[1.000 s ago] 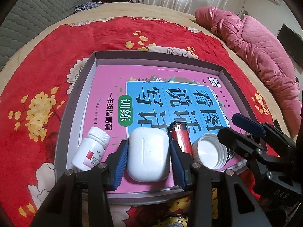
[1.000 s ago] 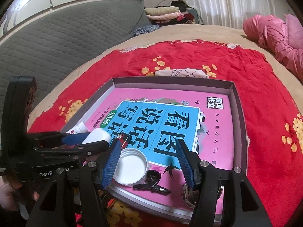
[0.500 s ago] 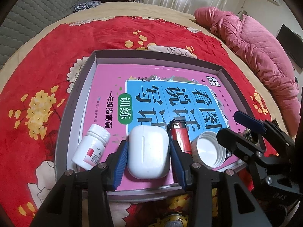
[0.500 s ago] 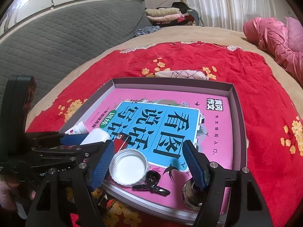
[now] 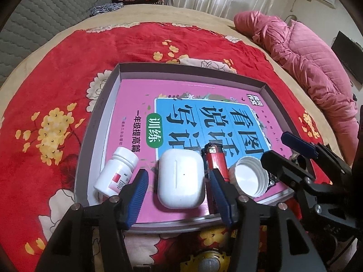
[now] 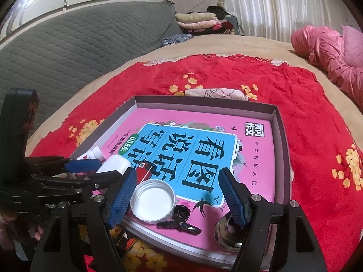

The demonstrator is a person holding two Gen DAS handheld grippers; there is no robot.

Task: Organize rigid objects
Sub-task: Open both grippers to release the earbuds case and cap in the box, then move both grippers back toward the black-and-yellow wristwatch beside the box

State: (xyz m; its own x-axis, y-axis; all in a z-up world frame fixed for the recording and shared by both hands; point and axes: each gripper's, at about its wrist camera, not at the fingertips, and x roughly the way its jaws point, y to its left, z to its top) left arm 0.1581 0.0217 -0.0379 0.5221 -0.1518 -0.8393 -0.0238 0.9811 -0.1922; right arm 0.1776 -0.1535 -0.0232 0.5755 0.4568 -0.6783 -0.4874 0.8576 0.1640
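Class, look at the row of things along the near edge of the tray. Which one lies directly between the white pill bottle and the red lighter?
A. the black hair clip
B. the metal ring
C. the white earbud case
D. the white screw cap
C: in the left wrist view the white earbud case lies with the pill bottle on its left and the red lighter on its right.

A tray point(image 5: 99, 122) lies on a bedspread point(image 5: 56, 72), and a book point(image 5: 181, 104) lies flat inside it, covering most of its floor. Along the tray's near edge, on the book, a row runs left to right: a pill bottle point(image 5: 116, 173) on its side, an earbud case point(image 5: 180, 178), a lighter point(image 5: 215, 161), a cap point(image 5: 248, 176) lying open side up. Right of the cap lie a hair clip point(image 6: 179, 218) and a metal ring point(image 6: 226, 233). A quilted jacket point(image 5: 306, 52) lies well beyond the tray, at right.
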